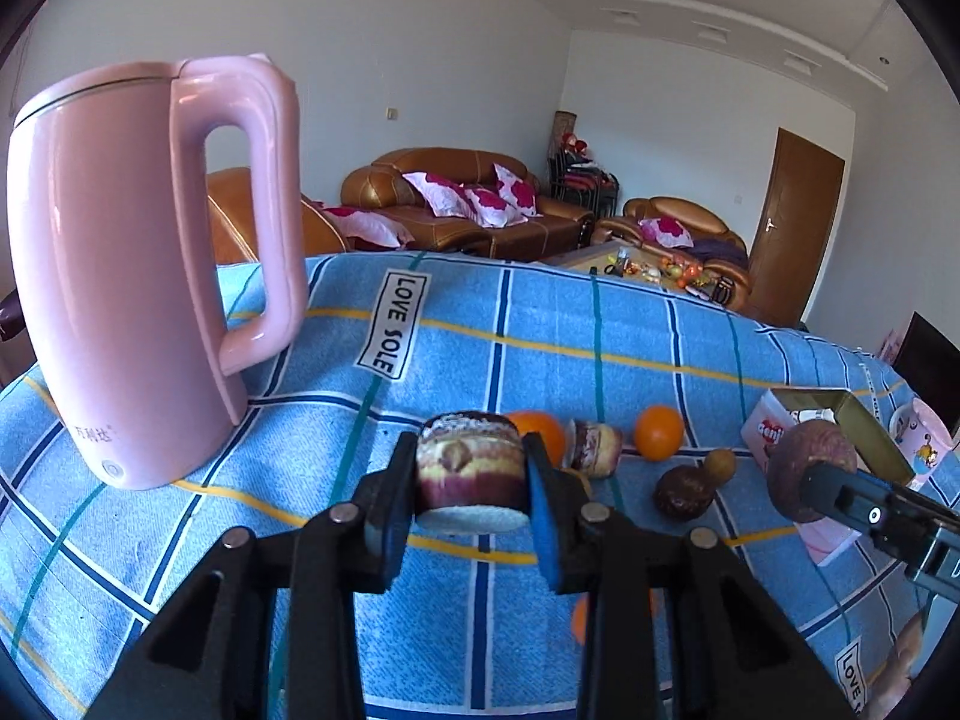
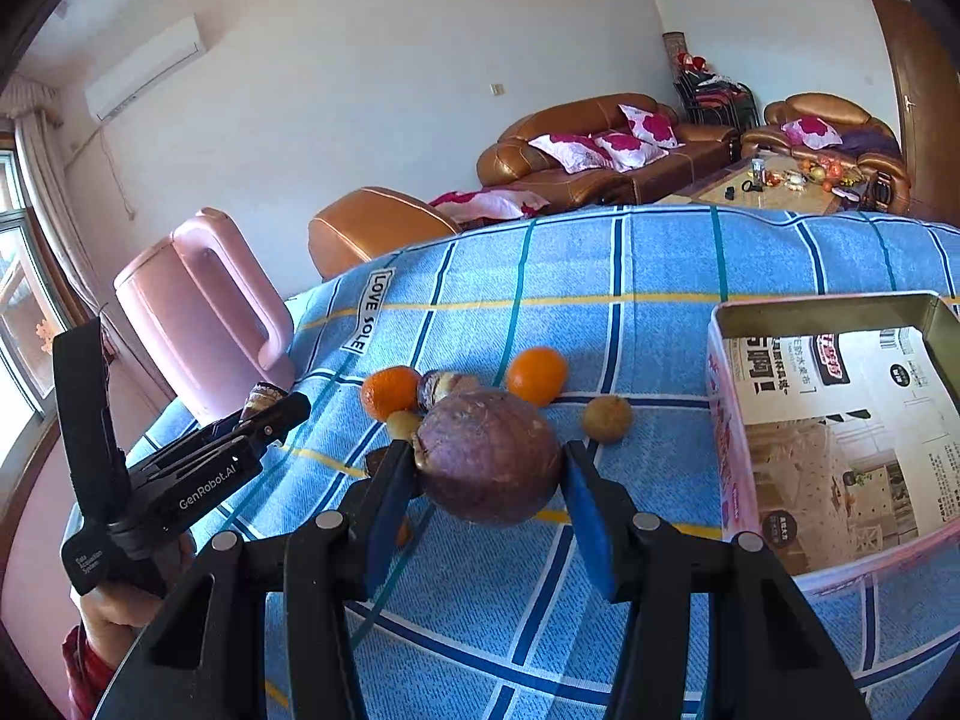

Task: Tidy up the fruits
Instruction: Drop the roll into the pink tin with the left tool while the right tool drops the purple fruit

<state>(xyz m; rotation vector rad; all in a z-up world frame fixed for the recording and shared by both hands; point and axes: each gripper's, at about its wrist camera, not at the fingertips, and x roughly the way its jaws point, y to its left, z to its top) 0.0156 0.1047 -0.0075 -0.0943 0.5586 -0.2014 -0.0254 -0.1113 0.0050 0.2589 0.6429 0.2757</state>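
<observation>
Purple-skinned fruit rides in the right gripper, jaws clamped on it, just left of the open tin box and clear of the blue checked cloth.

Left of the tin, the left gripper has its jaws clamped on a layered purple piece; two oranges and small brown fruits lie loose between. A sound placement would carry the fruit over the tin's near wall before loosening, keeping it level so it doesn't roll.

Bright window daylight from the left, sharp focus, heavy fisheye edge-warping.
</observation>
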